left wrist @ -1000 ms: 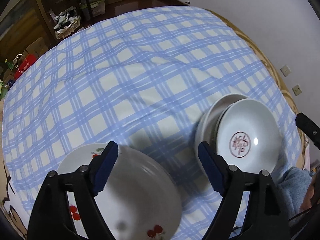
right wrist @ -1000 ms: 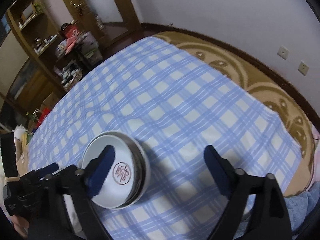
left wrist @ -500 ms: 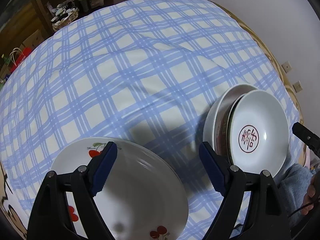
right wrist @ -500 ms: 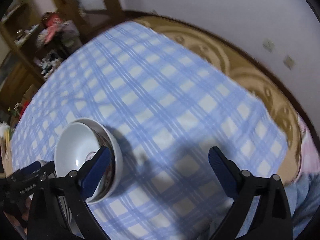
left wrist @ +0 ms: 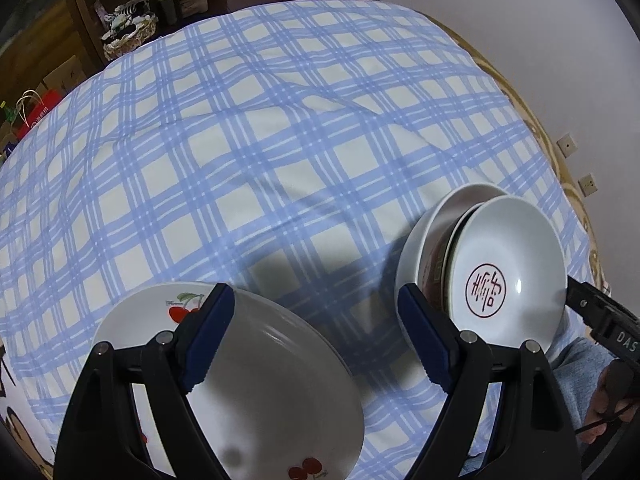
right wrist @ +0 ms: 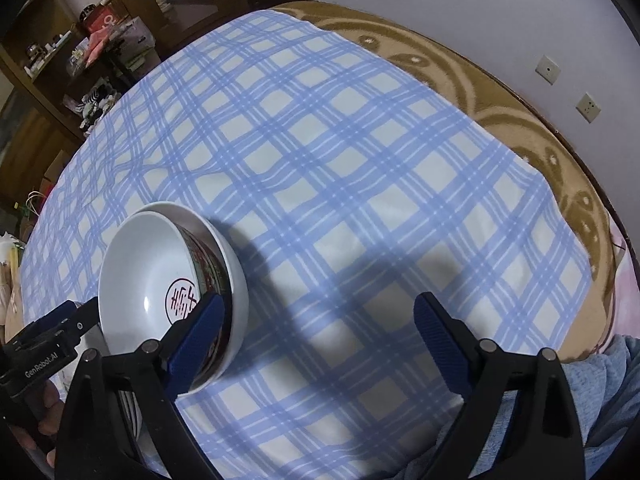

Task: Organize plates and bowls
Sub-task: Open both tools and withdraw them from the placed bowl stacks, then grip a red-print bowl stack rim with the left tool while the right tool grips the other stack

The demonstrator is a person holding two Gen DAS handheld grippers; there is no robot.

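Note:
A stack of white plates with red cherry prints (left wrist: 260,380) lies at the near left on the blue checked cloth. My left gripper (left wrist: 316,304) hovers open over its far rim, holding nothing. To the right stand nested bowls (left wrist: 512,264): a white bowl with a red round emblem sits in a patterned bowl, which sits in a larger white one. In the right wrist view the same bowls (right wrist: 160,272) sit at the left. My right gripper (right wrist: 320,308) is open, with only cloth between its fingers; its left finger (right wrist: 196,340) overlaps the stack's near rim.
The blue checked cloth (right wrist: 340,152) covers a round table with a brown patterned cover (right wrist: 520,128) showing at the right rim. A white wall with sockets lies behind. Wooden shelves and boxes (left wrist: 132,8) stand beyond the far left edge. A blue sleeve (left wrist: 580,368) is at the near right.
The right gripper has sunk and tipped further down, so the bowls now look larger and closer beside its left finger. The left gripper has barely moved over the plates.

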